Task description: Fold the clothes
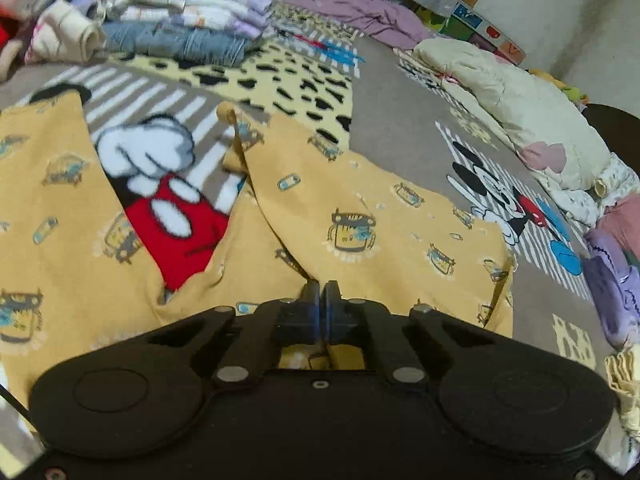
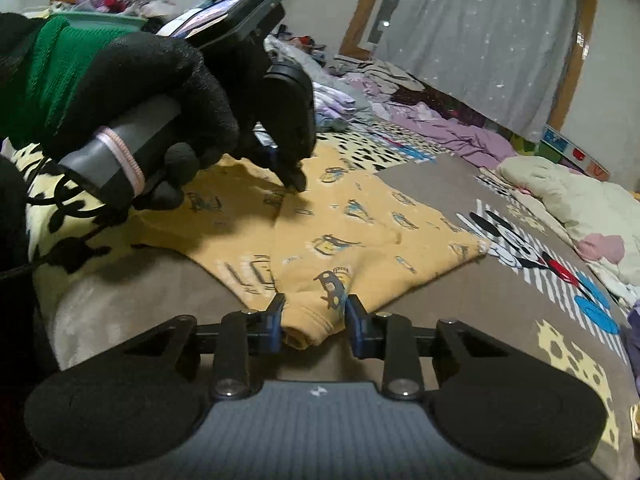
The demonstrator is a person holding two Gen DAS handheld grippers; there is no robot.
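Observation:
A yellow printed garment (image 1: 360,224) lies spread on a Mickey Mouse blanket (image 1: 404,120); it looks like trousers with two legs. My left gripper (image 1: 321,292) is shut, its tips pressed on the yellow cloth; whether it pinches cloth I cannot tell. In the right wrist view the garment (image 2: 328,232) lies ahead, and my right gripper (image 2: 315,316) is partly open around a bunched hem of it. The left gripper (image 2: 294,178), held by a black-gloved hand (image 2: 160,92), touches the garment farther back.
A stack of folded clothes (image 1: 180,20) sits at the far left. Purple clothes (image 1: 360,12) and a cream quilt (image 1: 520,96) lie along the right side, with more clothes (image 1: 612,280) at the right edge. A curtain (image 2: 480,40) hangs behind.

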